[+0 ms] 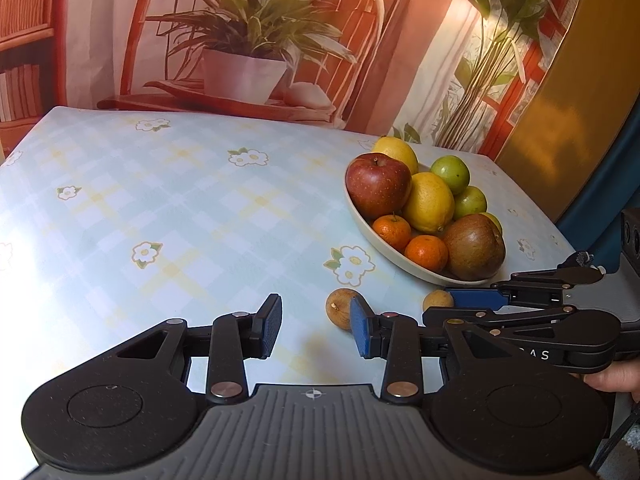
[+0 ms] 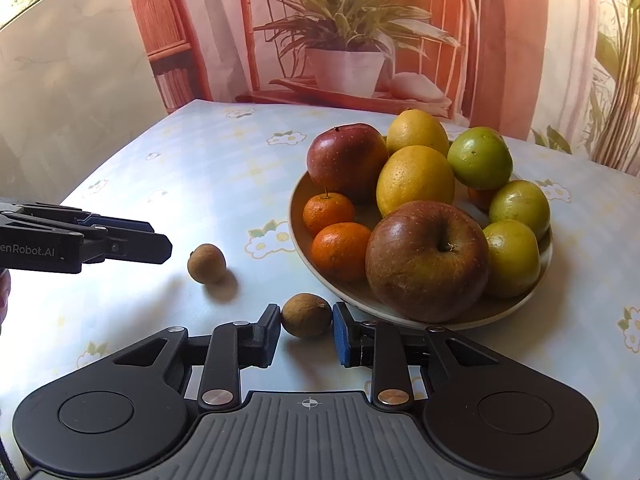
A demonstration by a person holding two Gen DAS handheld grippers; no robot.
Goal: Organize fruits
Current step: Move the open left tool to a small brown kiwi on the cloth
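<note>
Fruits are nearly all gathered: apples, lemons, small oranges and green ones fill the shallow bowl [image 2: 420,322] on the flowered tablecloth [image 2: 208,160]. Two small brown fruits lie loose on the cloth just in front of the bowl.

One brown fruit [image 2: 307,315] sits between the jaws of the right gripper [image 2: 306,330], close to the bowl's near rim. The jaws are drawn in tight, each pad against a side of the fruit, so it looks gripped though it rests on the cloth.

The other brown fruit [image 2: 207,263] lies farther from the bowl. The left gripper [image 1: 316,326] hovers near it with its jaws partly apart and nothing between them; that fruit shows just beyond its right pad.

To finish this step well, I would lift the gripped fruit straight up before carrying it, since a round, firm shell can squirt out of flat pads if dragged. The bowl is crowded, so the gap near the oranges [image 2: 340,250] seems the safest landing spot. Lower it until it rests, then release, or it may roll off the big apple [image 2: 426,260].
</note>
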